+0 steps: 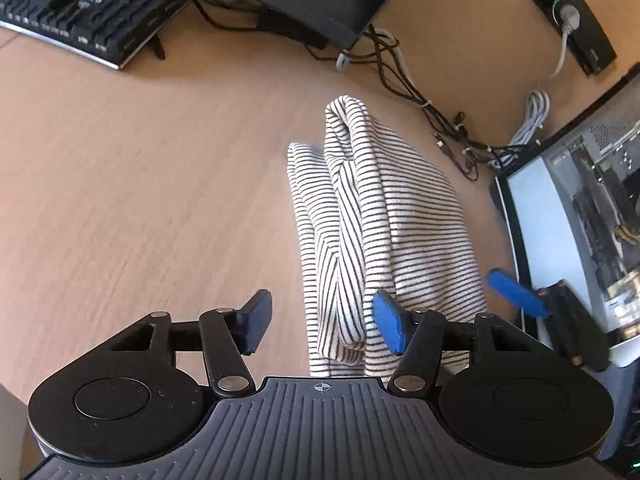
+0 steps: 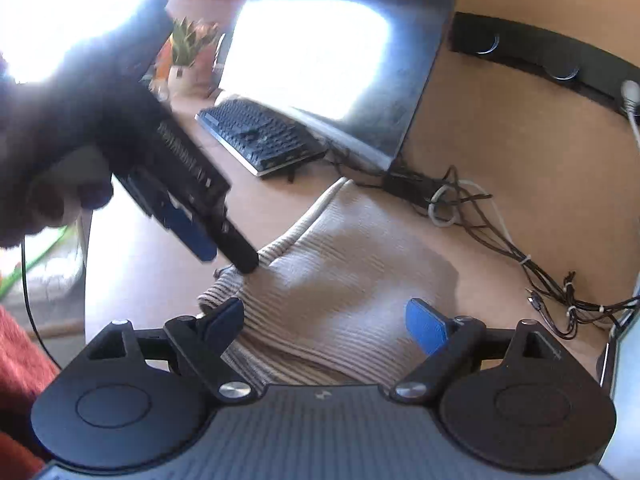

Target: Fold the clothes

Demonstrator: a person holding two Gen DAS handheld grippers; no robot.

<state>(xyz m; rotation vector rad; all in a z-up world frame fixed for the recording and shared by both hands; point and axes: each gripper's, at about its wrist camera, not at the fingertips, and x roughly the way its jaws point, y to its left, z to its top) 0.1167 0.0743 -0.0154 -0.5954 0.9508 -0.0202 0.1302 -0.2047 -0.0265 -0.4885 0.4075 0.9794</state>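
A white garment with thin black stripes lies folded in a long bundle on the wooden desk; it also shows in the right wrist view. My left gripper is open and empty, hovering over the garment's near end, its right finger above the cloth. My right gripper is open and empty, just above the garment's near edge. The left gripper also shows in the right wrist view, its tips close to the cloth's left edge. The right gripper's blue finger appears at the garment's right side.
A black keyboard and a monitor stand at the back of the desk. A tangle of cables runs behind the garment. A computer case stands to the right. A potted plant sits at the far left.
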